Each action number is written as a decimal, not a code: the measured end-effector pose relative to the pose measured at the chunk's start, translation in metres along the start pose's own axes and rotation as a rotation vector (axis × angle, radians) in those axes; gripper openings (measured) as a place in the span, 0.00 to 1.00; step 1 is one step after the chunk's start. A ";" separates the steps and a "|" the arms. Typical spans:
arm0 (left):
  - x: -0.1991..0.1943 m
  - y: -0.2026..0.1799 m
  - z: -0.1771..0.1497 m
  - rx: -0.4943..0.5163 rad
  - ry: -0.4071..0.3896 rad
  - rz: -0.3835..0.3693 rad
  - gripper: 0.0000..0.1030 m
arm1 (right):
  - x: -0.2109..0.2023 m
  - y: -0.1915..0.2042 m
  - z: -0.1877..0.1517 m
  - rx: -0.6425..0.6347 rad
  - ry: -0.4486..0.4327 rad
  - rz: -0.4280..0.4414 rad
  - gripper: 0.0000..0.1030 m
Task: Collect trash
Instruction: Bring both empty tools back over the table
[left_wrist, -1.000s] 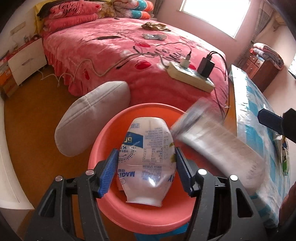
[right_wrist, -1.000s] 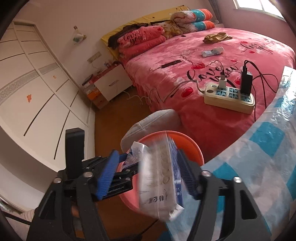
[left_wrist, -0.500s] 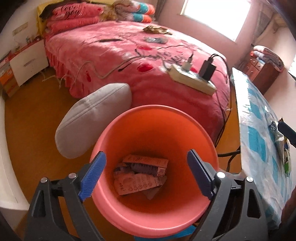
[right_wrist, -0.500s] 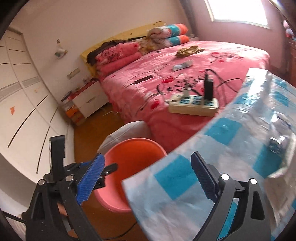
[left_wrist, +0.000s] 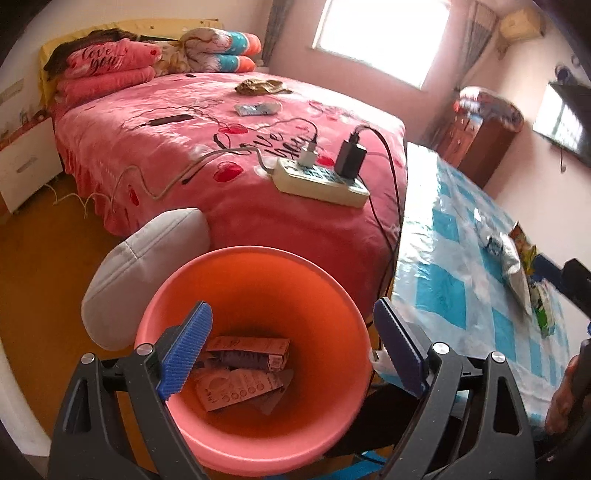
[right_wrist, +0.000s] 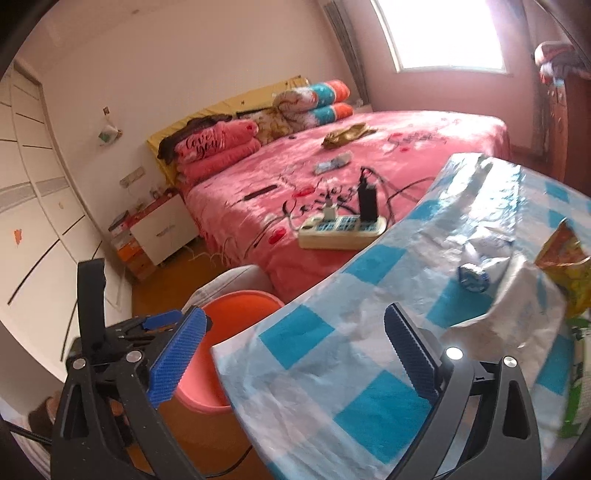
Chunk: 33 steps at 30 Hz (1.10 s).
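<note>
Between picks: both claws empty, last drops already in the bin, more trash on the table.

Left wrist view, left to right: grey cushion (left_wrist: 144, 273) at centre left, touching the salmon-orange bin (left_wrist: 255, 439) in the lower centre. Left gripper (left_wrist: 291, 350) hangs over the bin mouth, jaws spread wide, nothing between them; they have just been opening. Flattened packets (left_wrist: 240, 373) lie on the bin floor, print too blurred to read. At right, the table with blue-checked cloth (left_wrist: 454, 295) carries a pile of wrappers (left_wrist: 517, 266) near the frame's right edge.

Right wrist view: right gripper (right_wrist: 295, 350) at bottom centre, over the cloth's near corner, jaws at full spread and empty; they have just been opening. A silver bag (right_wrist: 517, 295) and a yellow-orange snack packet (right_wrist: 565, 254) sit at right.

Next move, my read: swing right to the silver bag, straddle a raised fold, close.

Legible text: pillow "Love you", bedspread "Love".
</note>
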<state>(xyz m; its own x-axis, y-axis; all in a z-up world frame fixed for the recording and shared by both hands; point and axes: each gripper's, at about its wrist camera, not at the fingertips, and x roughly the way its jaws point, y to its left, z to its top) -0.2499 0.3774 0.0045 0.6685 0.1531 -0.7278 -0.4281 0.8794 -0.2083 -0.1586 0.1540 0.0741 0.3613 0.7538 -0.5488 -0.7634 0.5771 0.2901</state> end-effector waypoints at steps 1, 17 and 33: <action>-0.002 -0.007 0.002 0.028 0.001 0.003 0.87 | -0.004 -0.001 -0.002 -0.005 -0.010 -0.005 0.95; -0.015 -0.075 0.004 0.177 0.001 -0.018 0.87 | -0.055 -0.033 -0.013 0.063 -0.119 -0.060 0.95; -0.021 -0.144 0.004 0.235 0.032 -0.075 0.87 | -0.089 -0.097 -0.029 0.215 -0.147 -0.133 0.95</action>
<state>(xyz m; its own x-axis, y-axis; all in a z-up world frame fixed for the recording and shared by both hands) -0.1999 0.2497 0.0529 0.6721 0.0726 -0.7369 -0.2223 0.9690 -0.1074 -0.1321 0.0216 0.0723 0.5366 0.6952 -0.4783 -0.5784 0.7157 0.3915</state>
